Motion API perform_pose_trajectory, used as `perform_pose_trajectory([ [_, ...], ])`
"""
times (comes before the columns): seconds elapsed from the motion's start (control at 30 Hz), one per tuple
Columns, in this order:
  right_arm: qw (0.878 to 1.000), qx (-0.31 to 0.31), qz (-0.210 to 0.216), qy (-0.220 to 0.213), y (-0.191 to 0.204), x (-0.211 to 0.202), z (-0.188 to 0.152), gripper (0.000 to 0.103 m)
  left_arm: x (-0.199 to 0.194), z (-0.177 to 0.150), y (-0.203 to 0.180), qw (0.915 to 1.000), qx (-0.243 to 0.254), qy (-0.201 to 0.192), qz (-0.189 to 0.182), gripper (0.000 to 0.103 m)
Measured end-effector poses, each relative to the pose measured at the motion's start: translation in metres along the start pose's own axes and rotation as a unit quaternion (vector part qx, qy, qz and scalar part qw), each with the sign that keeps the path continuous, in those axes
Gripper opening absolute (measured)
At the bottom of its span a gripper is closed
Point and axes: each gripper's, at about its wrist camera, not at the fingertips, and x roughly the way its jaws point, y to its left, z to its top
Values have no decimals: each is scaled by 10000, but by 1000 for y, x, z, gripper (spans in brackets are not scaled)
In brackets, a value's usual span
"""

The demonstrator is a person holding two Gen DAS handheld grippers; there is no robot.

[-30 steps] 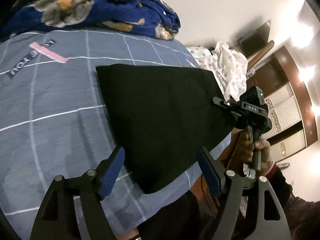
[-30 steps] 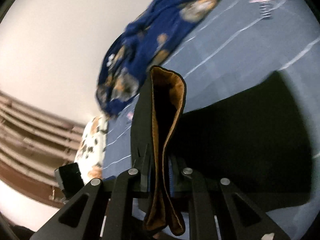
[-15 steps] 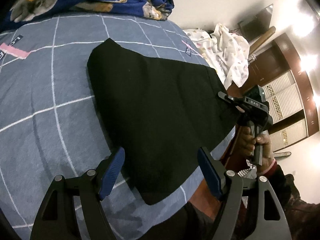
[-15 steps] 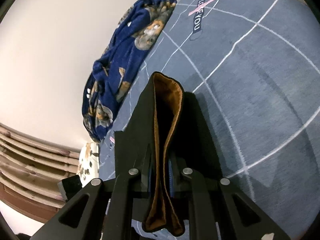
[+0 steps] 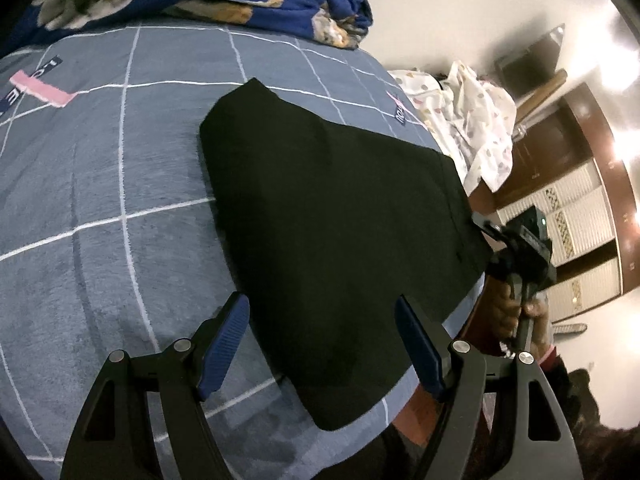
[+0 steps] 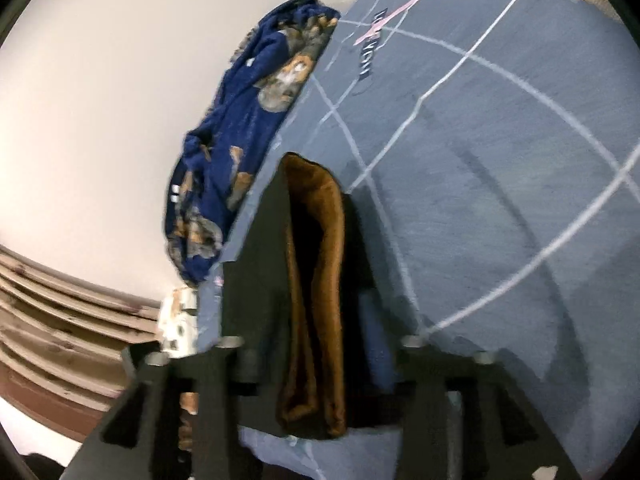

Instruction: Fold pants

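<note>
Pants (image 5: 340, 248) lie folded flat on the grey checked bedspread (image 5: 100, 200). Left gripper (image 5: 322, 344) hovers over their near edge, jaws wide, gripping nothing. Right gripper (image 6: 320, 360) is opening, its pads clear of the brown-lined pants edge between them.

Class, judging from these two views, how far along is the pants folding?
Done: the black pants lie as one flat, folded panel on the grey bedspread. In hand: the right gripper is opening, the brown-lined edge still between its fingers. The left gripper hovers open over the near end. Left: probably another fold; the panel looks long.
</note>
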Motion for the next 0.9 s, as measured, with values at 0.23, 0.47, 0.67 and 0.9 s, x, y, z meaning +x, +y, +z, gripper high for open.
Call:
perform_pose_trajectory([
  [0.23,9991,-159,64,396,-1,18,-2,62,10,7,7,9997,48,-8,-242,75],
  [0.47,9969,-505,-149,580,10,36,8,59,32,16,22,9982,-148,250,-534,75],
  [0.67,9960,-565,-163,667,10,41,14,59,29,18,35,9949,-570,133,-822,75],
  [0.9,9949,-768,-188,625,14,43,10,60,39,10,-11,9955,748,87,576,75],
])
